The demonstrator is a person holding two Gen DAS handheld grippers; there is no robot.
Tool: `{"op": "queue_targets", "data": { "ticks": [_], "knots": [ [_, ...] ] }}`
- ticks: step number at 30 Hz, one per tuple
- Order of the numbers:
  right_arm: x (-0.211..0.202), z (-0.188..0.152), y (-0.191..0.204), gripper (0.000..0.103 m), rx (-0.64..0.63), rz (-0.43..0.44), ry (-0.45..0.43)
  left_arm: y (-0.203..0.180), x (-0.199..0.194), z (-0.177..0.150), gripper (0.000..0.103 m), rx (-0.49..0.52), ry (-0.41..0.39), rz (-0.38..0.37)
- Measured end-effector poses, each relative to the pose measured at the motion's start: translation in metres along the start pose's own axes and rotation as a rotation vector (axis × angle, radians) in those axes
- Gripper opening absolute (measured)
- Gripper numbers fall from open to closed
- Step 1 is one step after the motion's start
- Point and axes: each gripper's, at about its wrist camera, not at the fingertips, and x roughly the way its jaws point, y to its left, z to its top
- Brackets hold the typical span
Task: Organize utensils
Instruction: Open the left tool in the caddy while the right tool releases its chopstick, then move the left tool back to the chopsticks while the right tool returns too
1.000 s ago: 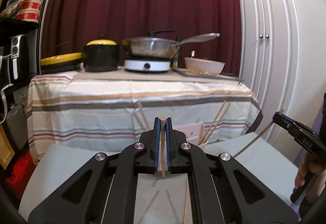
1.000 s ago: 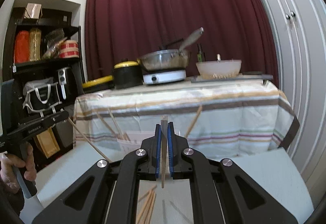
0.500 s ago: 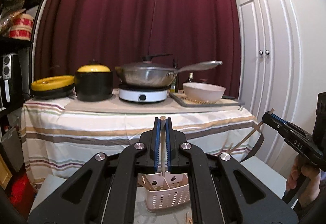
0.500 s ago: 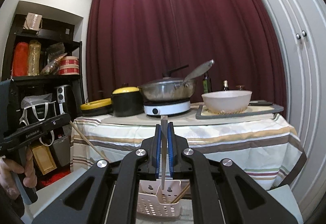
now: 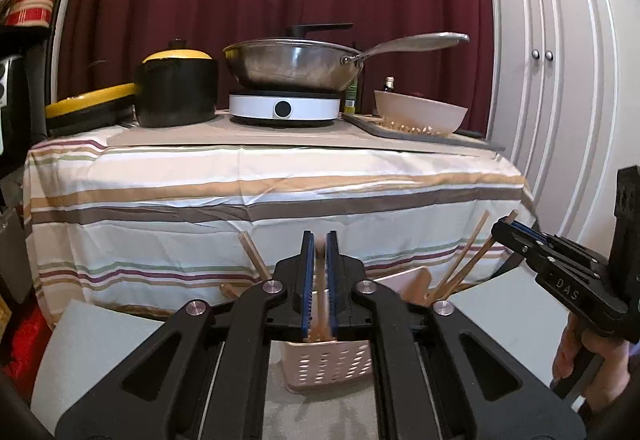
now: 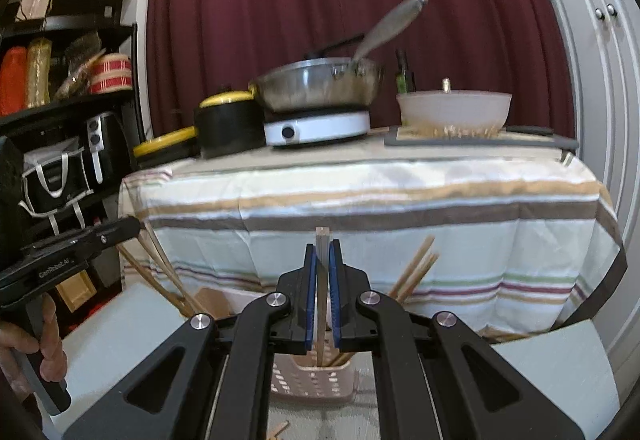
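Note:
My left gripper (image 5: 319, 236) hangs over a pink perforated basket (image 5: 328, 368). Its jaws are opening, and a wooden chopstick (image 5: 320, 280) stands loose and blurred between the blue pads, its lower end in the basket. My right gripper (image 6: 322, 244) holds a second upright chopstick (image 6: 322, 236) over the same basket (image 6: 312, 376). Its jaws are just starting to part, with the pads still on the stick. Several chopsticks (image 6: 416, 272) lean in the basket. Each gripper shows at the edge of the other's view: the right gripper (image 5: 506, 226) and the left gripper (image 6: 134, 226).
The basket stands on a grey mat (image 5: 100, 340). Behind it is a table with a striped cloth (image 5: 260, 199) bearing a wok (image 5: 292, 65), a black pot (image 5: 176, 91) and a bowl (image 5: 420, 113). White cupboard doors (image 5: 560, 99) are on the right and dark shelves (image 6: 68, 111) on the left. Loose chopsticks (image 6: 280, 430) lie near the front.
Both grippers have moved forward and dipped over the basket, which now sits under their jaws. The left pads have parted and its chopstick has slid lower.

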Motion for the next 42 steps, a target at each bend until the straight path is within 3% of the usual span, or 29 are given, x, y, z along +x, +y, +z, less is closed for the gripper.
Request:
{"op": "queue_targets", "data": {
  "ticks": [1,3,5,13,18,24,31,36,42],
  "knots": [
    [0.001,-0.002,-0.001,0.014,0.007,0.004,0.005,-0.001,0.0,-0.001,0.039,0.006,0.002,0.004],
    [-0.001,-0.002,-0.001,0.038,0.015,0.013,0.004,-0.002,-0.005,-0.003,0.063,0.0,-0.013,-0.003],
    [-0.012,-0.002,0.001,0.045,0.012,0.002,-0.024,-0.003,-0.01,-0.003,0.064,-0.007,-0.022,-0.019],
    [-0.062,-0.013,0.009,0.048,0.012,0.003,-0.057,-0.008,-0.049,-0.02,0.077,-0.003,-0.037,-0.033],
    [-0.09,-0.05,0.015,0.048,0.014,-0.009,-0.025,-0.012,-0.075,-0.055,0.078,0.015,-0.024,-0.003],
    [-0.118,-0.114,0.025,0.048,0.025,-0.035,0.032,-0.018,-0.101,-0.121,0.078,0.061,0.032,0.068],
    [-0.135,-0.176,0.035,0.048,0.023,-0.038,0.097,-0.012,-0.114,-0.191,0.078,0.018,0.136,0.101],
    [-0.138,-0.215,0.042,0.044,0.026,-0.026,0.157,-0.009,-0.116,-0.226,0.077,0.002,0.199,0.111],
    [-0.138,-0.246,0.05,0.038,0.015,0.009,0.223,-0.014,-0.121,-0.245,0.077,0.015,0.217,0.117]
  ]
}}
